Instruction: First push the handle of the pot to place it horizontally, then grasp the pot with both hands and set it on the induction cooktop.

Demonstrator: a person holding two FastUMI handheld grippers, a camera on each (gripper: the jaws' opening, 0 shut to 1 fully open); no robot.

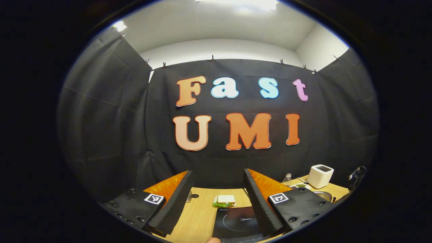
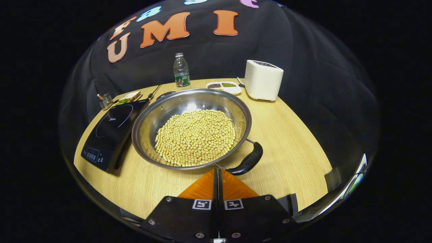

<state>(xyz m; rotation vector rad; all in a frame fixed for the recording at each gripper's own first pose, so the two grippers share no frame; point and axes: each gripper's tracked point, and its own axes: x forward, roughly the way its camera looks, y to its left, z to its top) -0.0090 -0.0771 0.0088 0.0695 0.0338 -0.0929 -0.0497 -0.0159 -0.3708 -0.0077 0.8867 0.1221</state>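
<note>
A steel pot full of yellow beans sits mid-table in the right gripper view. Its near black handle points down-right; a far handle peeks over the back rim. The black induction cooktop lies just left of the pot, touching or nearly touching its rim. My right gripper is shut and empty, its tips just short of the rim, left of the near handle. In the left gripper view my left gripper is open, raised over the cooktop, with a sliver of the pot at right.
A white box appliance, a divided dish of grains and a water bottle stand along the back edge. A sandwich on a plate and a small wire holder sit at the back left. Bare tabletop lies right of the pot.
</note>
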